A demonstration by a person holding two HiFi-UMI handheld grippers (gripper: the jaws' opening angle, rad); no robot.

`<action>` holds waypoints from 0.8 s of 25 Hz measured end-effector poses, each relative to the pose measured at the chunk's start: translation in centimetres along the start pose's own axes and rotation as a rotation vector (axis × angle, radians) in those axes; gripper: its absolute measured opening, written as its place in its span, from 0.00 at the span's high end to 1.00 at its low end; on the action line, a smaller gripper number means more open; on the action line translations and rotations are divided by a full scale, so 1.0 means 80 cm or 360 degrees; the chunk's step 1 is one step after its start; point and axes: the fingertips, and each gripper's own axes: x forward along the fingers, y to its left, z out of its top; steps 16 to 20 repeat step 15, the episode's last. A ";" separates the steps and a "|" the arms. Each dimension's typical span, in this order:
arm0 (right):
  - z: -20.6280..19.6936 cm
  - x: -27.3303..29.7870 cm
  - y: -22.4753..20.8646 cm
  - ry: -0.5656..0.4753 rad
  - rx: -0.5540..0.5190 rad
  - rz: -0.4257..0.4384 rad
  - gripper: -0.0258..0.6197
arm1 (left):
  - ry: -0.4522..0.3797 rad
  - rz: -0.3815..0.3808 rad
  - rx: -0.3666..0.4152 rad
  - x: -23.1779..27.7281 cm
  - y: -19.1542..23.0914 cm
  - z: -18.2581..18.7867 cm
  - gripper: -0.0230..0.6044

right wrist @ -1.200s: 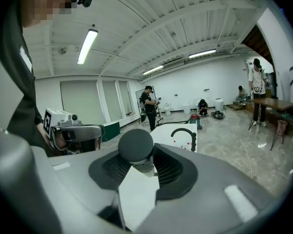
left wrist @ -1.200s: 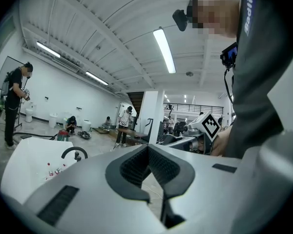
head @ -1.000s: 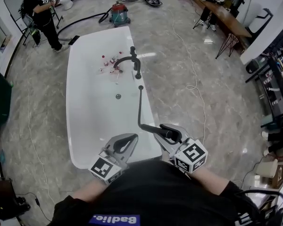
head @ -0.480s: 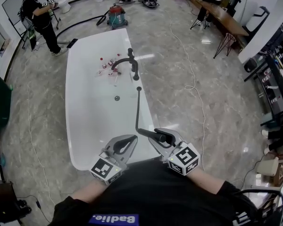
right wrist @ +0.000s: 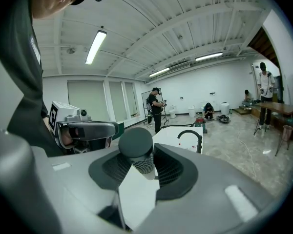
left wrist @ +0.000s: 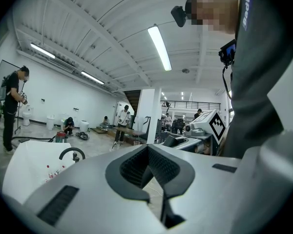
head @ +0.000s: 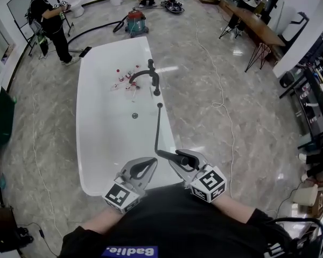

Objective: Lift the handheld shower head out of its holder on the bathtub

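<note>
Nearest, at the person's waist, the left gripper (head: pixel 149 163) has its jaws pressed together on nothing, while just beside it the right gripper (head: pixel 182 157) pinches the black handheld shower head (head: pixel 167 155) by its handle, roughly level above the near right corner of the white bathtub (head: pixel 81 133). From the handle, the black hose (head: pixel 157 128) runs along the tub's right rim to a small black fitting (head: pixel 160 105), with the arched black faucet (head: pixel 151 71) just beyond and several small bottles (head: pixel 126 75) inside the tub beside it. Farther off, a red vacuum cleaner (head: pixel 135 19) stands past the tub's far end, and a person in black (head: pixel 49 20) stands to the left.
</note>
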 end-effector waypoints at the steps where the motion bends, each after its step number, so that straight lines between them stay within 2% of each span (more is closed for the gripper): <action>1: 0.001 0.000 0.000 0.0001 0.0000 0.0001 0.75 | 0.0002 0.0002 -0.0002 -0.001 0.000 0.002 0.96; 20: 0.003 -0.003 0.002 0.0006 0.0007 -0.0006 0.75 | -0.0008 0.0023 0.0009 -0.007 -0.003 0.004 0.96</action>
